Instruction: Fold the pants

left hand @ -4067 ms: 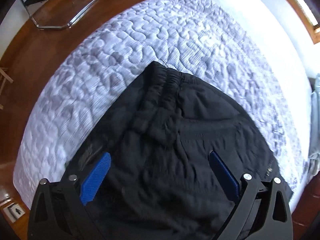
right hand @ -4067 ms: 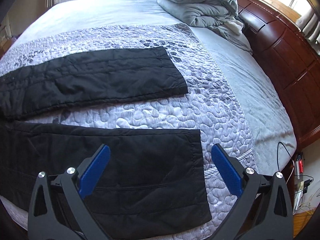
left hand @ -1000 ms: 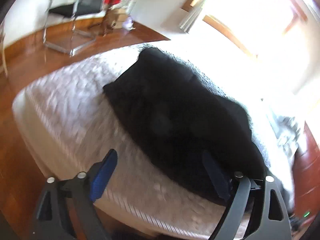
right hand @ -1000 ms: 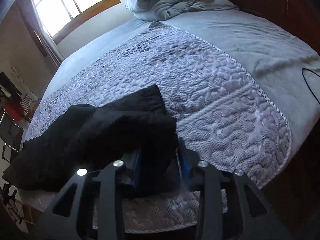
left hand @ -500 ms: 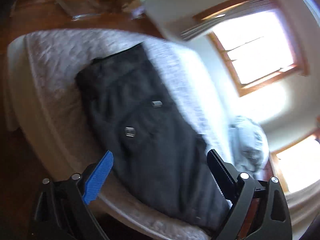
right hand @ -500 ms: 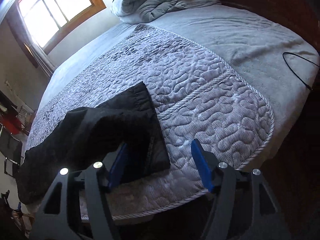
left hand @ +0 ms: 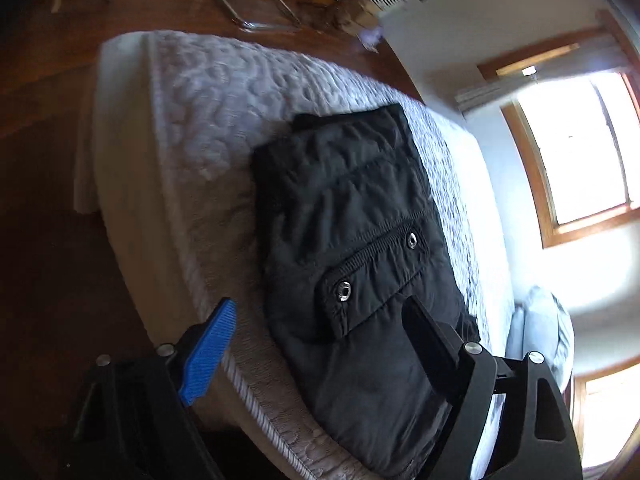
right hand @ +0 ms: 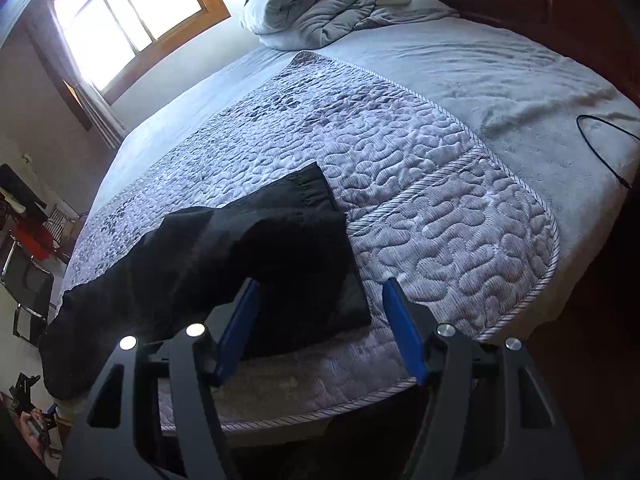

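Black pants [left hand: 352,240] lie folded lengthwise, one leg over the other, along the near edge of the quilted bed [left hand: 208,120]. A flap pocket with two snaps faces up. My left gripper [left hand: 316,320] is open and empty, near the waist end of the pants, above the bed edge. In the right wrist view the leg ends [right hand: 288,252] lie stacked on the quilt [right hand: 440,208]. My right gripper [right hand: 320,304] is open and empty, just behind the hems.
A crumpled grey duvet [right hand: 320,4] sits at the head of the bed. A black cable [right hand: 604,140] lies on the grey sheet at right. Wood floor [left hand: 60,240] and a metal chair frame [left hand: 256,4] lie beyond the bed. Windows are bright.
My right gripper opened, let go of the pant leg and drew back. My left gripper swung around and came closer to the waist end. The pants now lie folded in half lengthwise.
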Demonstrator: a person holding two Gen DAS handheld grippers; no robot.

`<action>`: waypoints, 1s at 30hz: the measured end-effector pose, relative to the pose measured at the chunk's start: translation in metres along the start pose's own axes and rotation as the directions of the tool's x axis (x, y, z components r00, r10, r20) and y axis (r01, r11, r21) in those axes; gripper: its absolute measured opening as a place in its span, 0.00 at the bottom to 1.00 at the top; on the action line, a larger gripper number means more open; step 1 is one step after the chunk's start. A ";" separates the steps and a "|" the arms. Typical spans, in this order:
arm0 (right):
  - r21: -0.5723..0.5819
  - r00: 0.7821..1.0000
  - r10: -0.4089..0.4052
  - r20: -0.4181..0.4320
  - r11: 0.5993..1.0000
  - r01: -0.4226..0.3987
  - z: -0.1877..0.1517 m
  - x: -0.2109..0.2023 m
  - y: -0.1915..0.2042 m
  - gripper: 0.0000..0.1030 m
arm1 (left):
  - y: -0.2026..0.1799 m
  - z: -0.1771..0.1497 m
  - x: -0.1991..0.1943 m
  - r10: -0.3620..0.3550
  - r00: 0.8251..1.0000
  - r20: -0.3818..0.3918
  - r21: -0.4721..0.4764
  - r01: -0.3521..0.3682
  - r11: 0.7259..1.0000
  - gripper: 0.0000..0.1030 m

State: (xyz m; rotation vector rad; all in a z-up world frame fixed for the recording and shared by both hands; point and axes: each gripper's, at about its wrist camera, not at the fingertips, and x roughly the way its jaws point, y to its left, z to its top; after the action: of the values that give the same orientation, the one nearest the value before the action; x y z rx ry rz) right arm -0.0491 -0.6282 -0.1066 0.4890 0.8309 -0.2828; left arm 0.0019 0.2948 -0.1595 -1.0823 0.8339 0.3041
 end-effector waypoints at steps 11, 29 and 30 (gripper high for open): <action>0.009 0.999 0.034 0.019 0.999 -0.034 -0.001 -0.008 0.016 0.66 | -0.062 0.038 0.021 -0.036 0.998 0.050 0.229 0.023 0.973 0.13; 0.323 0.938 0.346 0.017 0.886 -0.333 -0.029 -0.055 0.017 0.74 | -0.092 -0.030 -0.013 0.047 0.996 0.076 0.473 -0.077 0.878 0.96; 0.333 0.946 0.324 0.014 0.891 -0.310 -0.031 -0.056 0.019 0.74 | -0.098 -0.035 -0.012 0.037 0.998 0.056 0.488 -0.059 0.871 0.96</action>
State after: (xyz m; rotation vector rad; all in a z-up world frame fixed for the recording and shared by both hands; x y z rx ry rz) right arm -0.0973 -0.5932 -0.0760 0.9402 0.7320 -0.1080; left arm 0.0369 0.2205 -0.0943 -0.5763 0.8399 0.1432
